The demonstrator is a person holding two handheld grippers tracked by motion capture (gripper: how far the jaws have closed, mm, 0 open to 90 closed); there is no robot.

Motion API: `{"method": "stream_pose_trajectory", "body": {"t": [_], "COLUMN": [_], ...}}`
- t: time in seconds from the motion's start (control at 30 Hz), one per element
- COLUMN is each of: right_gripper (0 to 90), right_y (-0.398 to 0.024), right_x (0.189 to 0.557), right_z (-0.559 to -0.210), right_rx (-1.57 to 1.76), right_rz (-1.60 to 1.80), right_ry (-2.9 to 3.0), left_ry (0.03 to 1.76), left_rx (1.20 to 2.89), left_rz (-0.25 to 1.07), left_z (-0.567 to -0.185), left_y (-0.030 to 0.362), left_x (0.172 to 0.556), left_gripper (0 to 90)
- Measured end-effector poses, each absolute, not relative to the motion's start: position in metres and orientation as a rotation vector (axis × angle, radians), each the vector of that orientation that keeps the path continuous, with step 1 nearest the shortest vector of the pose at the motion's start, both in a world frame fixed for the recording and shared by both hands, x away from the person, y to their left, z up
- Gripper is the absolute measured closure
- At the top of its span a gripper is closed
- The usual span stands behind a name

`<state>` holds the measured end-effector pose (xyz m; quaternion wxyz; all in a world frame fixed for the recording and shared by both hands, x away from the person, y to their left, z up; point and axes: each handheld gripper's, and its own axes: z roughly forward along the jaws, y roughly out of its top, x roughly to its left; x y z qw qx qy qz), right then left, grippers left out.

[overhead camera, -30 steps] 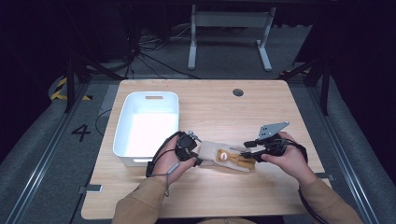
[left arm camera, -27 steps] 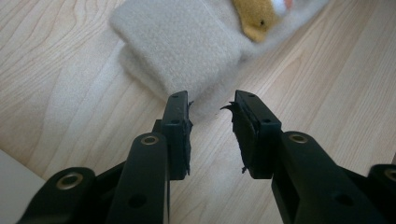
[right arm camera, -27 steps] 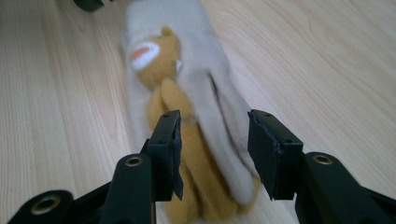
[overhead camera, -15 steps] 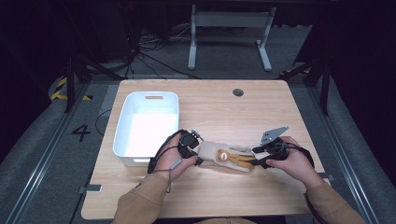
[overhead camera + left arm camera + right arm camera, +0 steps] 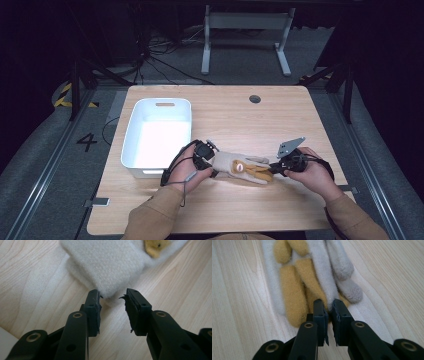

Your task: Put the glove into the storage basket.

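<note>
Fleecy cream fabric with mustard-yellow patches makes up the pair of gloves (image 5: 241, 168) laid flat on the wooden table (image 5: 240, 115), near the front edge and just right of the white bin (image 5: 157, 135). The cuff end is turned to the left and the finger ends to the right.

In the left gripper view, the left gripper (image 5: 112, 301) is seen with its jaws spread to a moderate gap, a corner of the glove cuff (image 5: 107, 267) sitting just at the mouth of that gap. The left pad appears to touch the fleece, while the right pad stands apart from it, so nothing is clamped yet. In the right gripper view, the right gripper (image 5: 328, 307) is drawn nearly together on the tip of a pale glove finger (image 5: 322, 277), with only a thin slit left between the pads; the fabric seems to be pinched there, though how firmly cannot be told.

The step in hand is judged to be the taking hold of both ends of the gloves. Next, the left jaws would need to be closed on the cuff corner, after pushing slightly further over the fleece so that more than the edge is caught. Only then could the gloves be lifted level and carried towards the bin, if that is the aim.
</note>
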<state>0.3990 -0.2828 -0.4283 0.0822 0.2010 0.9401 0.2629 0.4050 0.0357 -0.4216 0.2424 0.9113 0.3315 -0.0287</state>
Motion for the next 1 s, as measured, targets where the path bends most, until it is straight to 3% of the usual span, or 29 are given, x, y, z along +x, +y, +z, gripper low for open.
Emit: {"method": "stream_pose_trajectory", "body": {"t": [0.1,0.23,0.33,1.0], "right_gripper": [82.7,83.1,83.2,84.7], "right_y": [-0.282,-0.281,-0.281,-0.288], "right_x": [0.398,0.398,0.397,0.392], "right_z": [-0.428,-0.428,-0.426,-0.398], "right_rx": [0.601,0.613,0.627,0.648], "right_rz": [0.785,0.788,0.789,0.868], "right_ry": [2.805,2.803,2.805,2.666], "left_ry": [0.906,0.863,0.827,0.746], "left_rx": [2.489,2.519,2.516,2.48], "left_rz": [-0.071,-0.007,0.026,0.124], "left_z": [-0.423,-0.423,-0.417,-0.389], "left_y": [0.035,0.032,0.033,0.035], "left_x": [0.406,0.405,0.403,0.385], "left_gripper": [66.2,82.6,87.7,89.4]}}
